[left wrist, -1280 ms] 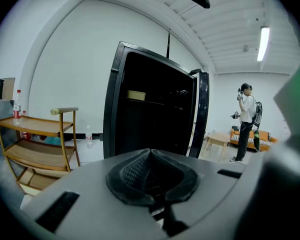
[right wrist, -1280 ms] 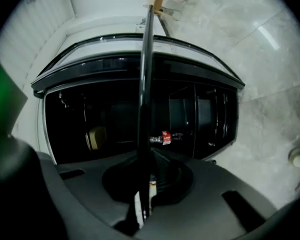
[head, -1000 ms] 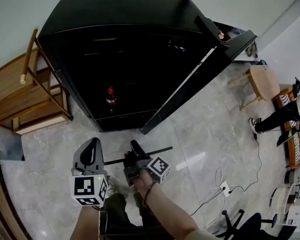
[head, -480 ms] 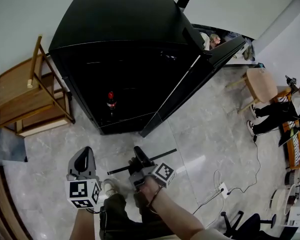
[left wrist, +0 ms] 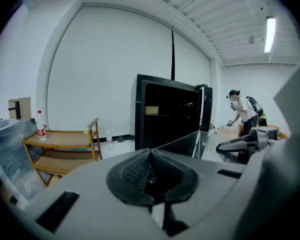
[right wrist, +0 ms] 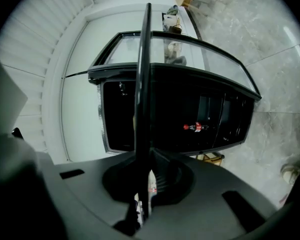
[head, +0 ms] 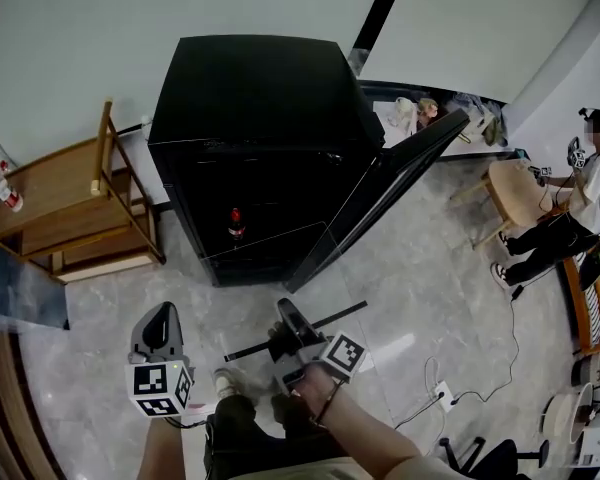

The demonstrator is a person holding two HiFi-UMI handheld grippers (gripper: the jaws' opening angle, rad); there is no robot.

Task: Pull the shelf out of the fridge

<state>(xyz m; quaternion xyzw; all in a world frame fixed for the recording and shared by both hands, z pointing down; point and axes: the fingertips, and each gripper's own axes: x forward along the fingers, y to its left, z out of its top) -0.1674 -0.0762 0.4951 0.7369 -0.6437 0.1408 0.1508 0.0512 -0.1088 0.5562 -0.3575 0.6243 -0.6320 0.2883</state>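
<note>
A person is standing back from a black fridge (head: 270,118), its door (head: 380,193) hanging open on the right. The right gripper (head: 285,313) is clamping the dark front edge of the glass shelf (head: 332,317), holding it above the floor, well clear of the fridge's front edge. Since a second ago, both grippers are rising and the fridge is looking farther off. The left gripper (head: 160,323) is closed on nothing. The pull-out is looking finished.
</note>
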